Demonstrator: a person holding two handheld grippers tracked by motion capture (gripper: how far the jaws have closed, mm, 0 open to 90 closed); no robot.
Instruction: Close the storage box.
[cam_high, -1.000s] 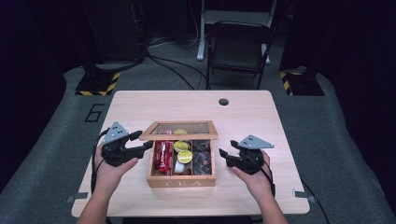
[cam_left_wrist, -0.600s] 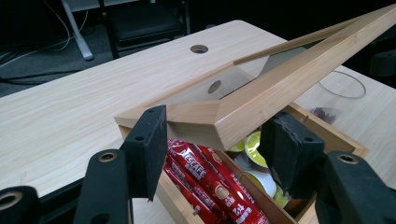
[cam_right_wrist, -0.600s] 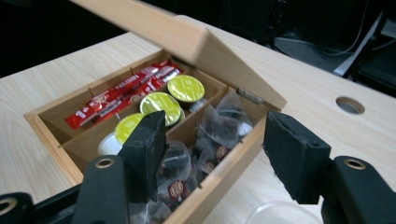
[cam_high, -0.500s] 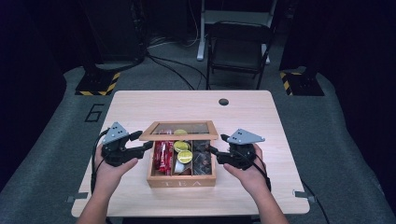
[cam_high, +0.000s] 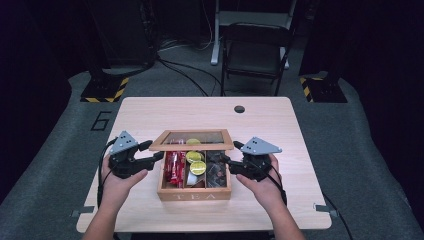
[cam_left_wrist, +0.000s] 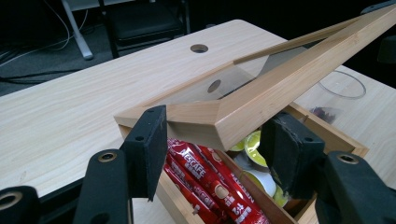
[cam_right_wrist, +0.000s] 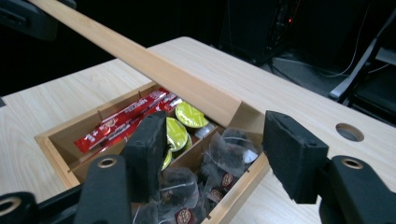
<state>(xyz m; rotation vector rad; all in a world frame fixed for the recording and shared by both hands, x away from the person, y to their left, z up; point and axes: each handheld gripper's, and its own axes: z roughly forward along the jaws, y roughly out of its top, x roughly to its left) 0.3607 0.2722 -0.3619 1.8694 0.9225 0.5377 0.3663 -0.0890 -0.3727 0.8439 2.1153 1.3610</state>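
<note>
Tea box (cam_high: 195, 190) sits mid-table (cam_high: 150, 110), near the front edge, lid (cam_high: 192, 140) half raised. Inside: red sachets (cam_high: 172, 167) on the left, yellow-green pods (cam_high: 196, 162) in the middle, dark tea bags (cam_high: 216, 169) on the right. Left claw (cam_high: 152, 152) pinches the lid's left corner. Right claw (cam_high: 225, 161) is spread at the box's right side, jaws just closing a bit, gripping nothing. A glass (cam_left_wrist: 342, 85) stands beyond the box.

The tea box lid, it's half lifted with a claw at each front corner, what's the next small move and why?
Probably tilt the lid further back on its rear edge. It hangs slanted over the tea box, its front lifted, with the left claw straddling one front corner and the right claw open beside the other, so the compartments are only partly uncovered.
</note>
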